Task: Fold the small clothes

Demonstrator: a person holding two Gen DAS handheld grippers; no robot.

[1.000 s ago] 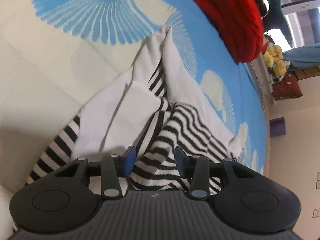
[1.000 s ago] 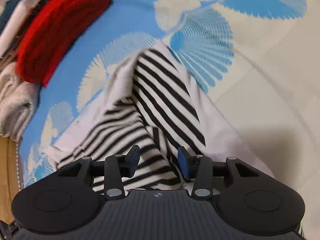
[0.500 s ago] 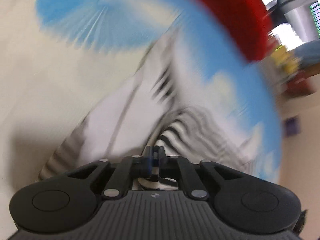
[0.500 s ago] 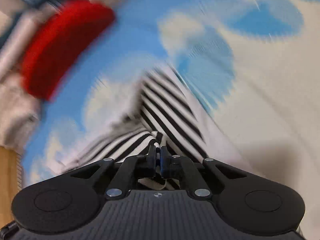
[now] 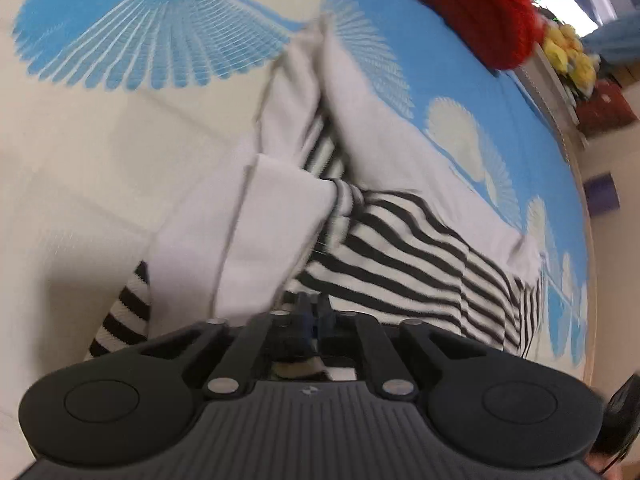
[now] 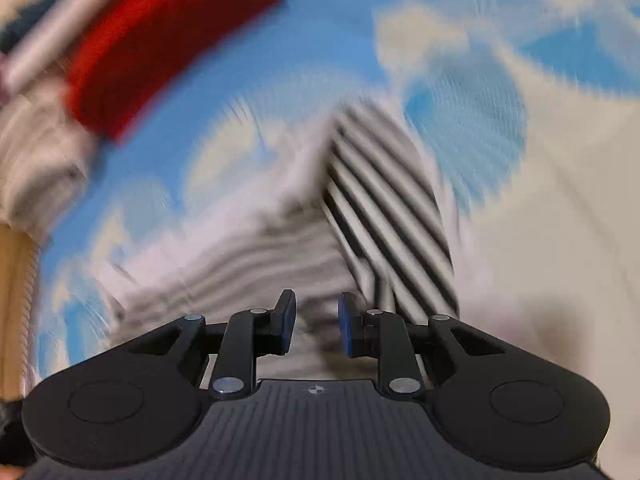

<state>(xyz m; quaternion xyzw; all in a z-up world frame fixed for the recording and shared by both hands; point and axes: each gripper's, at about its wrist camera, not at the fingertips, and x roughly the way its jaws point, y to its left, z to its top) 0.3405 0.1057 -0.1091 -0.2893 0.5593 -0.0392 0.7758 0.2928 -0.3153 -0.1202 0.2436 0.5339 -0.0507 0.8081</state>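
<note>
A small white garment with black-and-white striped parts (image 5: 400, 240) lies crumpled on a blue and cream bedspread (image 5: 100, 140). My left gripper (image 5: 316, 314) is shut, its pads pinching the near striped edge of the garment. In the blurred right wrist view the same garment (image 6: 384, 208) lies ahead of and under my right gripper (image 6: 316, 328). Its jaws are opening, with a clear gap between the blue pads. Striped cloth shows below that gap, and the pads do not press on it.
A red knitted garment (image 5: 472, 4) lies at the far side of the bed, also visible as the red knit (image 6: 160, 44). A pale bundle of clothes (image 6: 36, 168) sits beside it. Yellow plush toys (image 5: 572, 52) stand past the bed's edge.
Both grippers went from open to shut on the striped cloth. The left stays shut on it; the right has parted again. Both views have rolled and the cloth has shifted.
</note>
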